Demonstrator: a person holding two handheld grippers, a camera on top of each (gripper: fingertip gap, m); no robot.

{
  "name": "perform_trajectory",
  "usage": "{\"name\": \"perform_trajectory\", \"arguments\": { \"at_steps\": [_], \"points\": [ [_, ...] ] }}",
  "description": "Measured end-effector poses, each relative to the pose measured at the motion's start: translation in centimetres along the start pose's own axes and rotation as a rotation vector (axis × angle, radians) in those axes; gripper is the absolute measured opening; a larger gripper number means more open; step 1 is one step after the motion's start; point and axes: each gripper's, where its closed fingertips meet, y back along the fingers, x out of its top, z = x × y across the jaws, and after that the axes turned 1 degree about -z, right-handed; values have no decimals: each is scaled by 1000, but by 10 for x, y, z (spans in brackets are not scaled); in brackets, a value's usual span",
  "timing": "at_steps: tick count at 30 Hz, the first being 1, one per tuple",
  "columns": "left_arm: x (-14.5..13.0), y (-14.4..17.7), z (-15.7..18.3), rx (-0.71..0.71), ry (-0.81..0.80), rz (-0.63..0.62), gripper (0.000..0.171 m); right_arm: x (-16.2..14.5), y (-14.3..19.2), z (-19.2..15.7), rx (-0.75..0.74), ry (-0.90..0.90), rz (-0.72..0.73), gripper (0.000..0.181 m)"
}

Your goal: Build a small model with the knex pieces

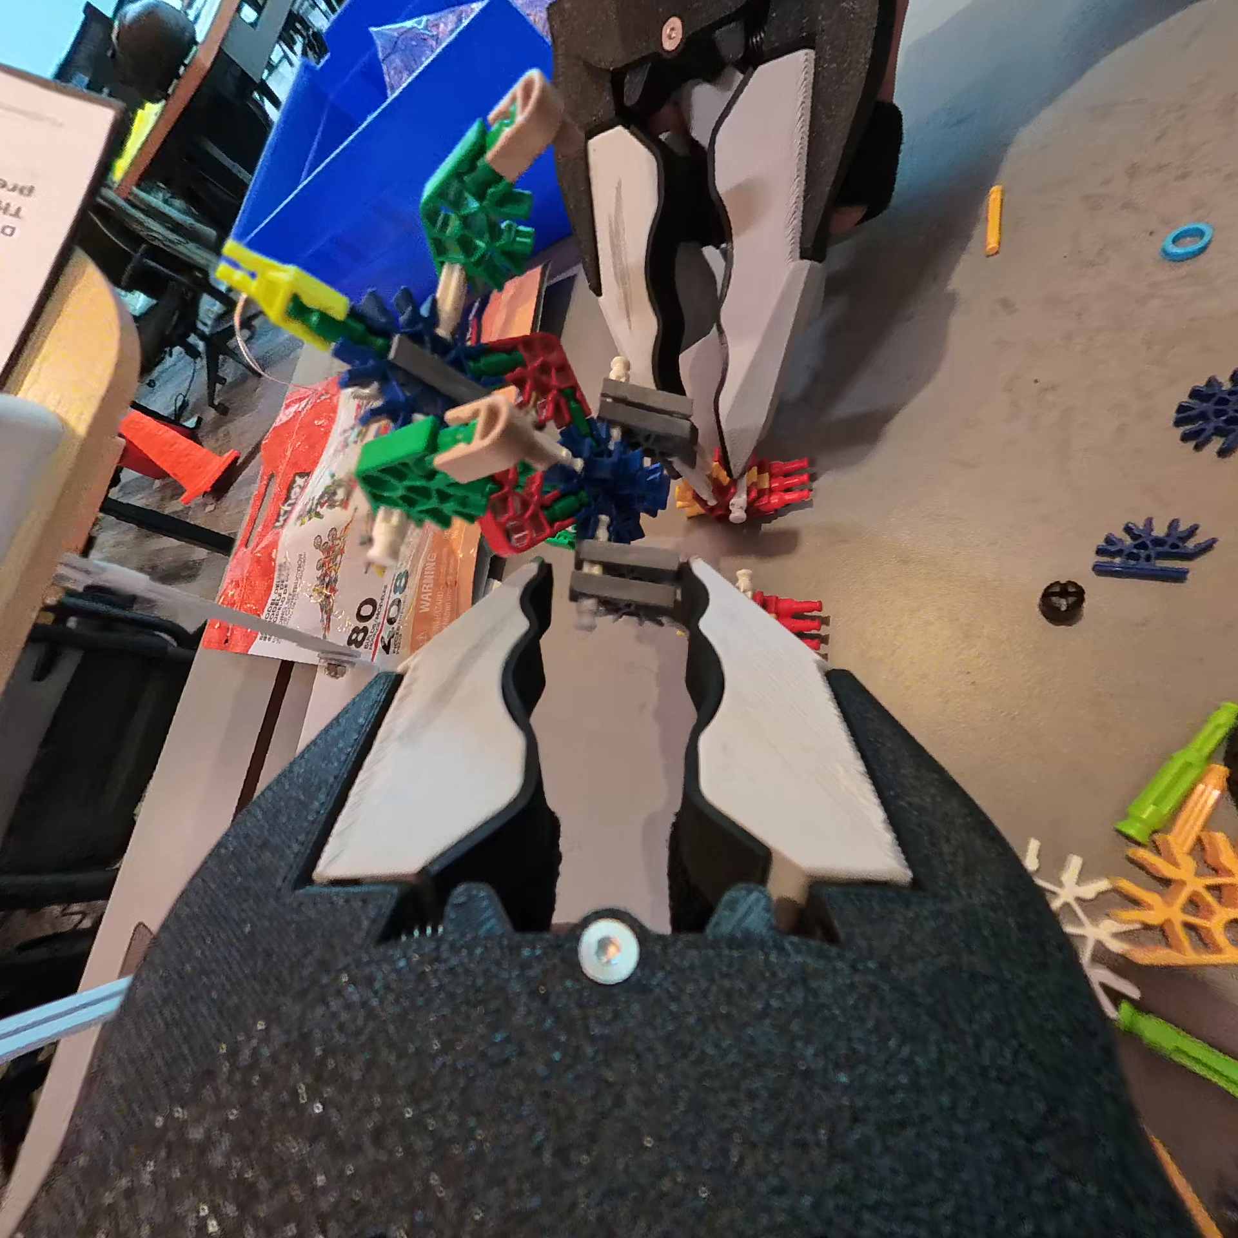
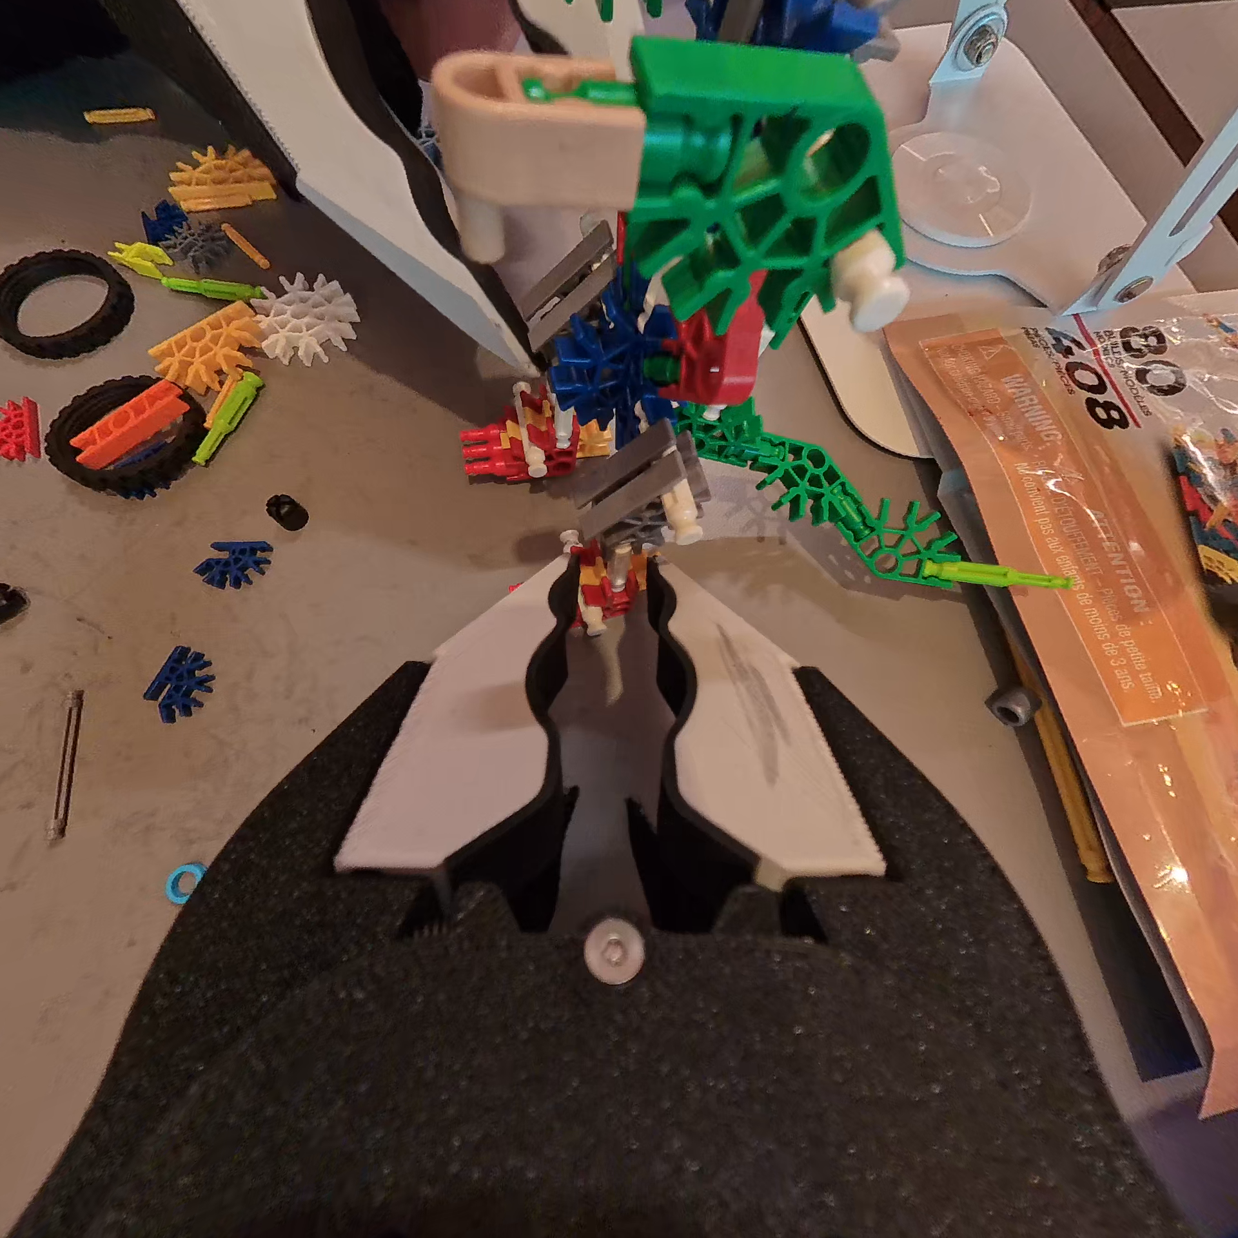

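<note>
Both tools meet at a multicoloured construction-toy model [image 1: 509, 429] standing on the grey counter [image 1: 1005, 469].

The left tool [image 1: 620, 576] has its jaws set narrow around a grey block [image 1: 626, 579] at the model's near end, fingertips touching its sides.

The right tool [image 2: 606, 589] pinches a red and yellow cluster [image 2: 606, 593] at the model's foot, jaws nearly closed on it.

Behind the model stands a blue bin [image 1: 402, 167]; I cannot see into it.

An orange and clear plastic bag [image 2: 1072, 536] lies at the counter's edge, with small coloured pieces visible inside.

A black tyre [image 2: 124, 435] rings an orange piece [image 2: 127, 429], with loose connectors scattered nearby.
</note>
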Motion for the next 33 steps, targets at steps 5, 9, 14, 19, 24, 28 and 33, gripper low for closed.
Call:
{"name": "perform_trajectory", "arguments": {
  "at_steps": [5, 9, 14, 19, 24, 28, 33],
  "points": [
    [-2, 0, -3, -20, 71, 15, 39, 0, 0, 0, -2, 0, 0, 20],
    [-4, -3, -3, -36, 133, 20, 40, 0, 0, 1, -5, 1, -2, 20],
    [-2, -6, -5, -47, 203, 46, 42, -3, -2, 1, -11, 5, -17, 22],
    [3, -7, -3, -78, 253, 83, 42, -3, -2, 1, -10, 6, -17, 22],
    [5, -8, -2, -98, 280, 99, 41, -3, -2, 1, -12, 8, -18, 22],
    [8, -10, 0, -109, 292, 108, 39, -3, -2, 1, -23, 26, -26, 22],
    [9, -11, 0, -111, 305, 113, 36, -2, -2, 1, -25, 32, -27, 21]
  ]
}}
